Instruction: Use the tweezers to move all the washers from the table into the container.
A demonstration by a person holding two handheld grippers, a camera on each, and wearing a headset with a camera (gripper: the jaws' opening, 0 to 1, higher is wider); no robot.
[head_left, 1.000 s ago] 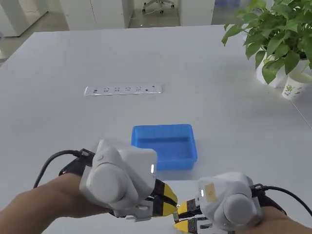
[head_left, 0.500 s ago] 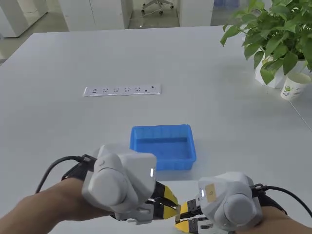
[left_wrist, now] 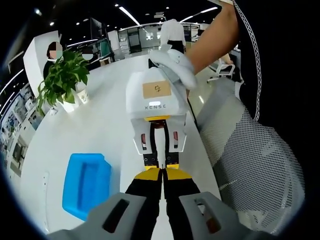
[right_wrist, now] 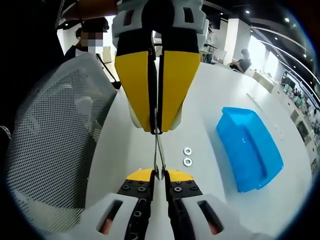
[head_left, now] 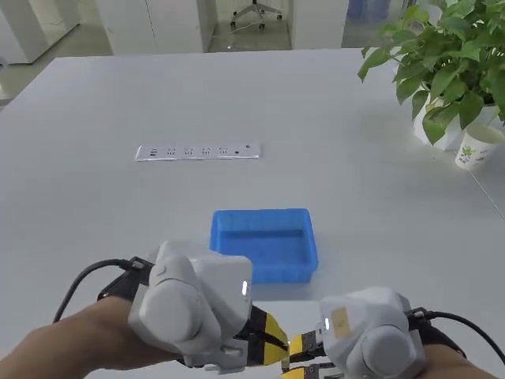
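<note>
Desk [head_left: 237, 95]: white and broad, and it carries everything named below.
Left gripper [right_wrist: 156, 129]: low over the desk's near edge. Its yellow jaws are pressed together on the upper part of the tweezers [right_wrist: 157, 150].
Right gripper [right_wrist: 159, 176]: also at the near edge, facing the left one tip to tip. Its jaws are drawn in tight on the other end of the tweezers.
Tweezers: thin and metallic, and they span the short gap between the two pairs of jaws, held at both ends.
Washers: two small rings, one [right_wrist: 188, 150] just beside the other [right_wrist: 188, 161]. They lie flat on the desk near its near edge, between the tweezers and the container. Whether they touch each other cannot be told.
Container [head_left: 272, 272]: a blue rectangular tray, about midway along the near edge and a little in from it, beyond the grippers.
Power strip [head_left: 197, 151]: white and flat, further toward the far edge than the container and well apart from it.
Plant [head_left: 450, 63]: leafy, in a white pot at the right edge.
Paper cup [head_left: 479, 146]: just beside the pot.
Mesh chair [right_wrist: 50, 135]: off the desk's near edge.
</note>
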